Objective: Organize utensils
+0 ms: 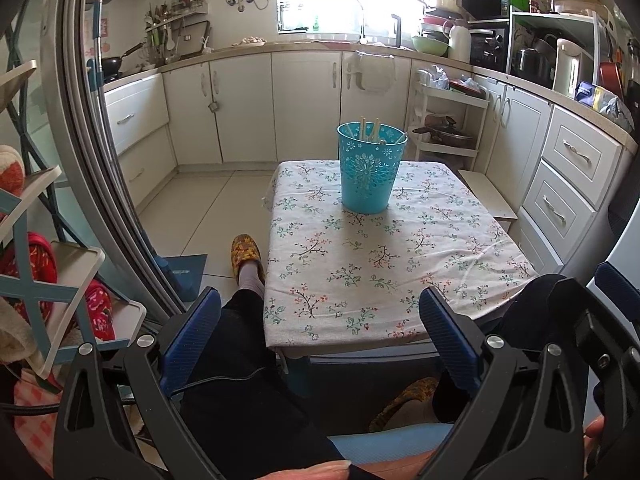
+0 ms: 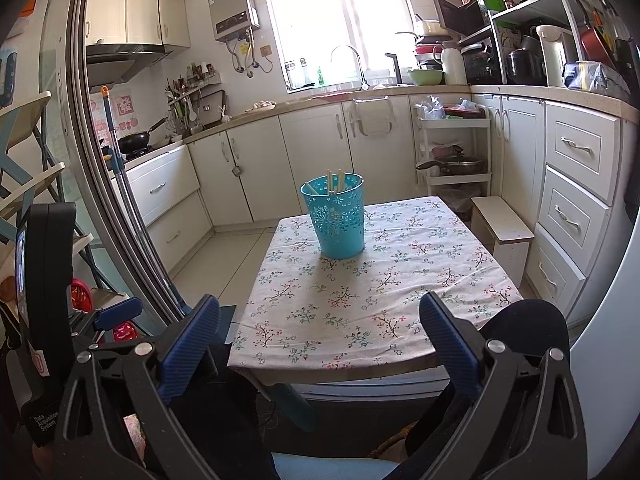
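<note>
Kitchen cabinets ring a cloth-covered counter point(image 1: 384, 264); a blue bucket point(image 1: 370, 168) holding utensils point(image 1: 370, 130) stands at frame centre. Left claw point(image 1: 320, 344) and right claw point(image 2: 320, 344) gape empty; a clumsy reach could tip it.

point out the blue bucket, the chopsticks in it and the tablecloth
blue bucket point(image 1: 370, 176): left wrist view, front wall at the flower pattern
chopsticks point(image 2: 341, 180): right wrist view, tips sticking up above the rim
tablecloth point(image 2: 360, 312): right wrist view, bare near part

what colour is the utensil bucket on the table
Turquoise blue bucket with a cut-out floral lace pattern, clearest in the right wrist view.
</note>
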A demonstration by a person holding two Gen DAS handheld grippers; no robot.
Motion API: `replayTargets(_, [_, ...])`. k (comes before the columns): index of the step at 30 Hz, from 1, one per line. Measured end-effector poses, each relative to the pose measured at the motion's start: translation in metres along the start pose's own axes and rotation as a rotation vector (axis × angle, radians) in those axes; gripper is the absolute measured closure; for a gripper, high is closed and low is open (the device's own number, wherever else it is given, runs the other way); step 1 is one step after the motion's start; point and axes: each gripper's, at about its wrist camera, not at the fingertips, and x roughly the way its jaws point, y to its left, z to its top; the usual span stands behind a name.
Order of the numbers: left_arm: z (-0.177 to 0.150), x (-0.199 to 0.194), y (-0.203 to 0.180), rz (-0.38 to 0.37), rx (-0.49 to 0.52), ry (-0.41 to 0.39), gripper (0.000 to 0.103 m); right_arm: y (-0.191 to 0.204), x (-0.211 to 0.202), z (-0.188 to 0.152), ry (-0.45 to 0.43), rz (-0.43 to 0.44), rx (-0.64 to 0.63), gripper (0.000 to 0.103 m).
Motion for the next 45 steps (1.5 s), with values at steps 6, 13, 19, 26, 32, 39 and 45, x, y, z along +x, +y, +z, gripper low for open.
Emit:
replayTargets(6, [-0.0012,0.0001,0.0005,0.0,-0.002,0.003,0.008,0.0003,-0.0007,-0.0003,-0.003,0.001,0.0,0.007])
replayTargets(13, [-0.0011,0.0004,0.0004,0.001,-0.001,0.003,0.008,0.0012,-0.0004,-0.0005,-0.003,0.001,0.001,0.007])
replayTargets(19, [-0.0007,0.0005,-0.0002,0.001,-0.001,0.003,0.008,0.0012,-0.0005,-0.0006,-0.003,0.0,0.002,0.007])
replayTargets(26, [-0.0007,0.0005,-0.0006,0.001,-0.001,0.002,0.008,0.0028,-0.0011,-0.0006,-0.005,0.002,-0.001,0.007])
replayTargets(32, [-0.0006,0.0003,-0.0013,0.001,0.0,0.002,0.008,0.003,-0.001,-0.0008,-0.005,0.001,-0.001,0.007])
replayTargets(39, [-0.0032,0.0019,-0.0006,0.001,0.004,0.004,0.008,0.0051,-0.0014,-0.001,-0.004,0.002,0.0,0.007])
replayTargets(45, [-0.0037,0.0021,0.0,0.0,0.006,0.004,0.008,0.0043,-0.0011,-0.001,-0.003,0.002,0.0,0.007])
